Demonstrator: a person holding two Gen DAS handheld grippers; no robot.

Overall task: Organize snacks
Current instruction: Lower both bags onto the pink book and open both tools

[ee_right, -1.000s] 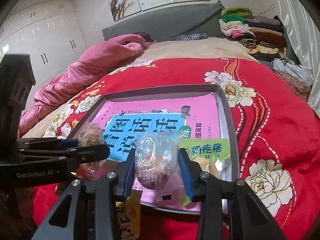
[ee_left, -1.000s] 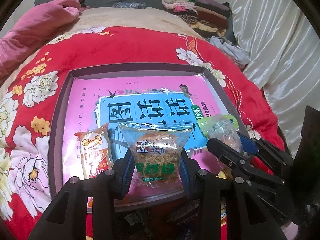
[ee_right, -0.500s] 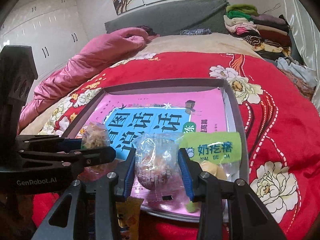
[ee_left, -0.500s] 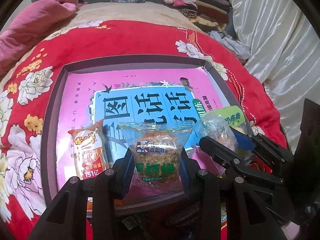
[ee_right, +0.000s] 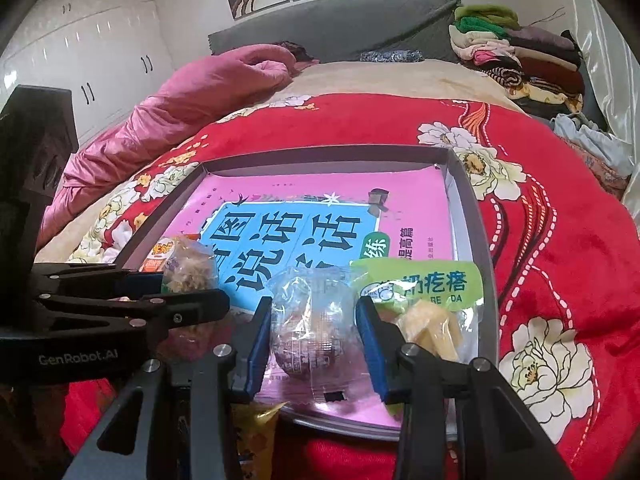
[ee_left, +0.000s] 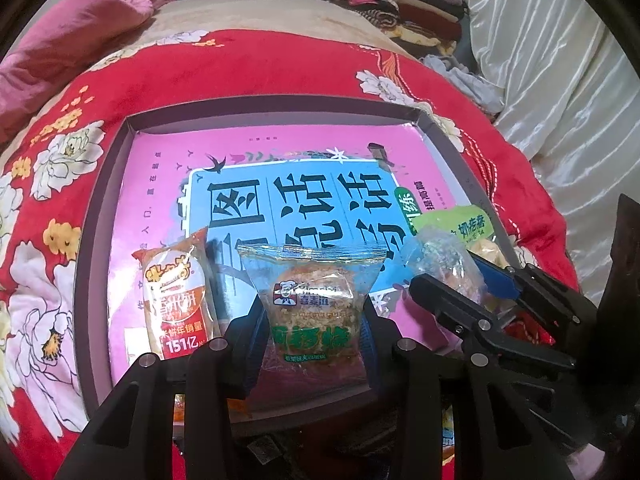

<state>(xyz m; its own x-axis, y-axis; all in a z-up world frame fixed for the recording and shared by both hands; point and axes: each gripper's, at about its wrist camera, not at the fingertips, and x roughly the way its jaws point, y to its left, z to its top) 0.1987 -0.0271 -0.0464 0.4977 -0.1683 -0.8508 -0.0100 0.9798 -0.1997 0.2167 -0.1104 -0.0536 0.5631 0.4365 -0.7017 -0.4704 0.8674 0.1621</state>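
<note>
A shallow grey box [ee_left: 96,208] [ee_right: 476,216] lined with a pink and blue book cover lies on the red floral quilt. My left gripper [ee_left: 312,316] is shut on a clear cake packet with green print [ee_left: 312,300], held over the box's near edge. My right gripper [ee_right: 314,332] is shut on a clear-wrapped round brown snack [ee_right: 308,328], also over the near edge. An orange rice-cracker packet [ee_left: 176,296] lies in the box's near left corner. A green milk-snack bag [ee_right: 424,288] lies at its near right. Each gripper shows in the other's view, the right gripper [ee_left: 476,280] and the left gripper [ee_right: 176,288].
A pink duvet [ee_right: 192,96] is bunched at the far left of the bed. Folded clothes [ee_right: 520,60] are stacked at the far right by a white curtain [ee_left: 560,80]. More snack packets [ee_right: 256,432] lie on the quilt below the box's near edge.
Both views have tipped slightly, so the box sits a little lower in frame. The green bag shows more fully beside the right gripper. Both grips are unchanged.
</note>
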